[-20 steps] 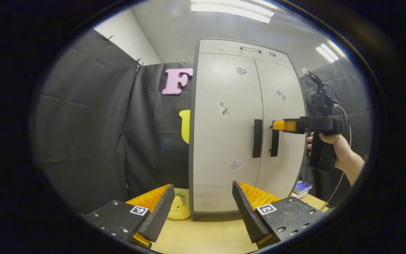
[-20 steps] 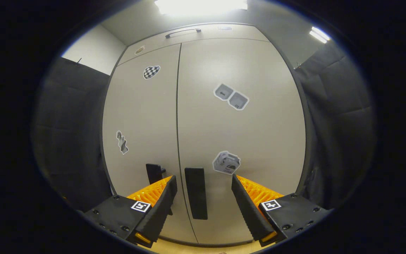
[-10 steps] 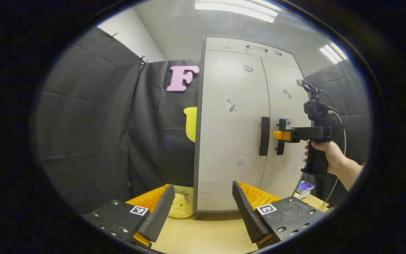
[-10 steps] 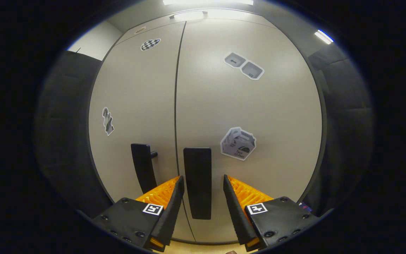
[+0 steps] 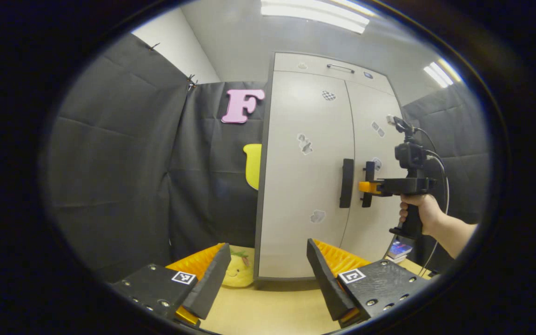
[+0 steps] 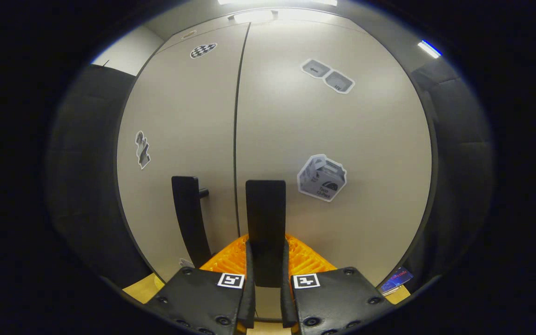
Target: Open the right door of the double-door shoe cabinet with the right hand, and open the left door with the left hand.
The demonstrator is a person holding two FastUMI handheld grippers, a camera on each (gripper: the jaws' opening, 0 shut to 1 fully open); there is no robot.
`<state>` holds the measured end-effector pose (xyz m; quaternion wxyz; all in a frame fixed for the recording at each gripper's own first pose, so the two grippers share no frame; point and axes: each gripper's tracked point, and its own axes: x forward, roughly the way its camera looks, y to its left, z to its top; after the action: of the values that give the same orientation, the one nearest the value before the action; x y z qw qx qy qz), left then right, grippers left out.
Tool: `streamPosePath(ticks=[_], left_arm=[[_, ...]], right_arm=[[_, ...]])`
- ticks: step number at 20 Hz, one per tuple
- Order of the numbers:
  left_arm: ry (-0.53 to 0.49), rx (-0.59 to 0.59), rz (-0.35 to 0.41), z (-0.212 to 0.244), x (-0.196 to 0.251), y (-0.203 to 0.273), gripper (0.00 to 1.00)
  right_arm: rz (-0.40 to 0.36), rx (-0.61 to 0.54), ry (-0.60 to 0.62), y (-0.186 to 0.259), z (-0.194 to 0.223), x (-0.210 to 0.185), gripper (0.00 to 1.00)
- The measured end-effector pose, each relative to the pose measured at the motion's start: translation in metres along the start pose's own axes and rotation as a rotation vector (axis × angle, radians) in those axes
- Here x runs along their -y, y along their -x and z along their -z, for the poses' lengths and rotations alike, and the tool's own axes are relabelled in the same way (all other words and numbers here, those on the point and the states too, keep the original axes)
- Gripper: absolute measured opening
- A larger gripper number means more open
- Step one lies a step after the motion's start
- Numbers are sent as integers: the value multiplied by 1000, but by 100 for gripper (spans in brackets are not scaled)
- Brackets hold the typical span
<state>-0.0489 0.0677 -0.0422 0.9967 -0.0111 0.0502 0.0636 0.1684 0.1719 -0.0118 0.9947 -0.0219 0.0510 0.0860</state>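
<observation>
The shoe cabinet [image 5: 305, 186] stands upright on the worktop [image 5: 268, 307], and both its doors are closed. In the right gripper view the right claw [image 6: 266, 274] is closed on the handle of the right door [image 6: 265, 218]: the two fingers press on the lower part of this handle from both sides. The handle of the left door [image 6: 188, 218] is just beside it, on the other side of the gap between the doors, and nothing touches it. The right door [image 6: 342, 139] carries some stickers, and the left door [image 6: 179, 116] carries stickers too.

In the left gripper view the left claw [image 5: 268, 274] is open, with its fingers wide apart, and it holds nothing. It is low over the worktop, well apart from the cabinet front. Farther off in this view a hand [image 5: 419, 211] holds the right claw against the right door's handle [image 5: 367, 184]; the left door's handle [image 5: 346, 183] is free beside it. A yellow soft toy [image 5: 239, 272] lies on the worktop at the left bottom corner of the cabinet. Some books [image 5: 399, 250] lie on the worktop to the right of the cabinet.
</observation>
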Motion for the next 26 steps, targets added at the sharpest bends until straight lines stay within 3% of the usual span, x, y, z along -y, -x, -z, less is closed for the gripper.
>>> streamPosePath(ticks=[5, 17, 26], left_arm=[[-43, 39, -24, -7, 4, 13, 95], [-17, 7, -9, 5, 22, 43, 94], [70, -40, -4, 20, 30, 44, 95]], right_arm=[[-75, -23, 30, 3, 2, -1, 2], [-118, -28, -3, 48, 6, 0, 5], [-156, -37, -4, 87, 9, 14, 5]])
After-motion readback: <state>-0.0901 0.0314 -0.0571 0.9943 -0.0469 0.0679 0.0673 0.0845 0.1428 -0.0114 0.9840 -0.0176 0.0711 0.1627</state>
